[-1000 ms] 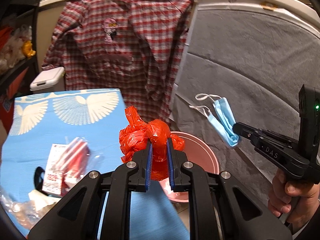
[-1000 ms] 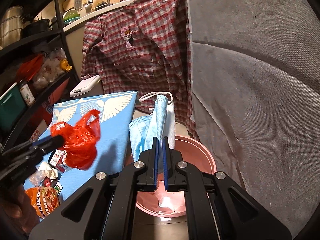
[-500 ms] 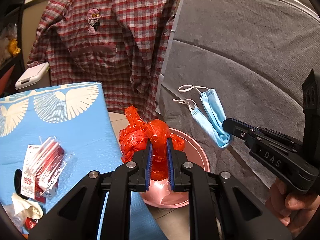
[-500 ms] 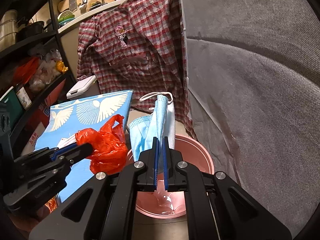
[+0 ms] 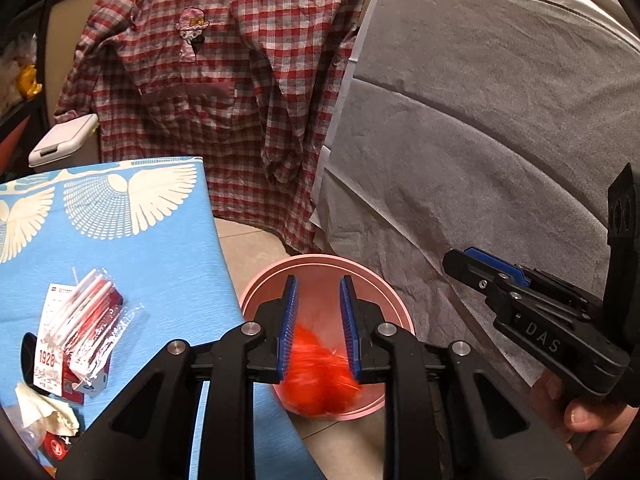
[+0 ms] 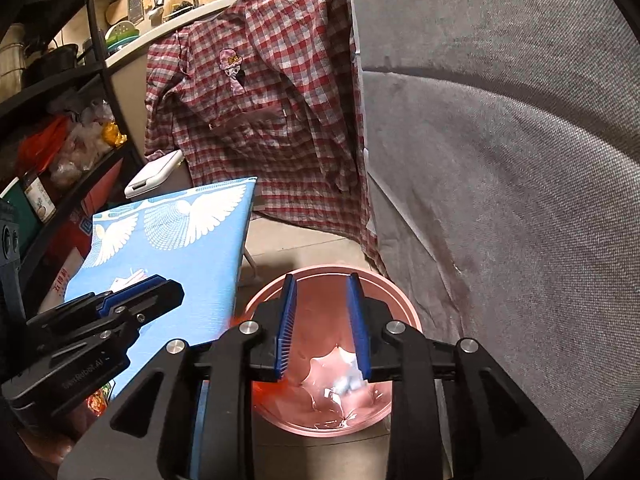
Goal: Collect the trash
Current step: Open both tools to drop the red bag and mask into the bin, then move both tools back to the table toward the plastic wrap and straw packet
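Pink bin below, both tongs just opened, red bag and mask dropped.

A bucket stands on the floor just beside the right edge of the desk, with a plastic bag inside it. On the desk, near its left edge, lie a wrapped packet and, nearer the front, a crumpled tissue. Behind the desk and bucket hangs a shirt, a lidded bin at its left and a cloth-covered panel at its right.
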`<state>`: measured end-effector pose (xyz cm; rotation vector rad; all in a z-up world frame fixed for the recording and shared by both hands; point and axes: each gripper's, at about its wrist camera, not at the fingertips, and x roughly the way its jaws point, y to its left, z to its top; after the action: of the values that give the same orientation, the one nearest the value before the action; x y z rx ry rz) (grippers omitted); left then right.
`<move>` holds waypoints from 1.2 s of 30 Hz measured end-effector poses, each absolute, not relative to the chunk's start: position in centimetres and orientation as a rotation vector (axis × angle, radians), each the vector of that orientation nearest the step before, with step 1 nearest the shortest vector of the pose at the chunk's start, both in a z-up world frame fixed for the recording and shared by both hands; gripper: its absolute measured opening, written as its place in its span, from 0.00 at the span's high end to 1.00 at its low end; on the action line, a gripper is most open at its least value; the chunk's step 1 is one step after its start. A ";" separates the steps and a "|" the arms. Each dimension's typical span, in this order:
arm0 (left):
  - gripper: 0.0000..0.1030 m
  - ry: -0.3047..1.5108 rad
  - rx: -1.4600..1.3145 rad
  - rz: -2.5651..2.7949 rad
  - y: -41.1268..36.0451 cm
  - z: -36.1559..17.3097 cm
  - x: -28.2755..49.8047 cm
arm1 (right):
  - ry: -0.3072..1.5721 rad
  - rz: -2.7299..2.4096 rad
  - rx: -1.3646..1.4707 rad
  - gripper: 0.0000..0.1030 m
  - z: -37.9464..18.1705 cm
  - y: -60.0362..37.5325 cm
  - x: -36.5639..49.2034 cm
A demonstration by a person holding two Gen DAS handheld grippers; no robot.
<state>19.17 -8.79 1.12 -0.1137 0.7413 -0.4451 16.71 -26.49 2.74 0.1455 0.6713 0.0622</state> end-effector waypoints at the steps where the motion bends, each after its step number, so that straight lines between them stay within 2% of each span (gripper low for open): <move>1: 0.79 0.739 -0.111 -0.445 -8.8 1.2 19.1 | 0.669 0.062 0.144 0.73 2.8 -26.4 16.6; 12: 0.80 0.696 -0.102 -0.415 -6.3 2.7 17.7 | 0.604 0.089 0.130 0.73 3.7 -25.3 15.2; 23: 0.79 0.631 -0.142 -0.318 0.9 5.3 15.6 | 0.558 0.155 0.099 0.73 4.7 -21.7 13.4; 29: 0.80 0.604 -0.158 -0.231 6.2 6.1 14.2 | 0.529 0.236 0.111 0.85 6.0 -18.7 12.5; 36: 0.80 0.621 -0.176 -0.110 14.1 5.7 11.8 | 0.521 0.334 0.114 0.86 6.2 -13.9 12.1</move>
<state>11.76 14.13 5.72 -0.1757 0.6208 -0.1102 12.14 -13.94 6.24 0.1136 0.5211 0.3337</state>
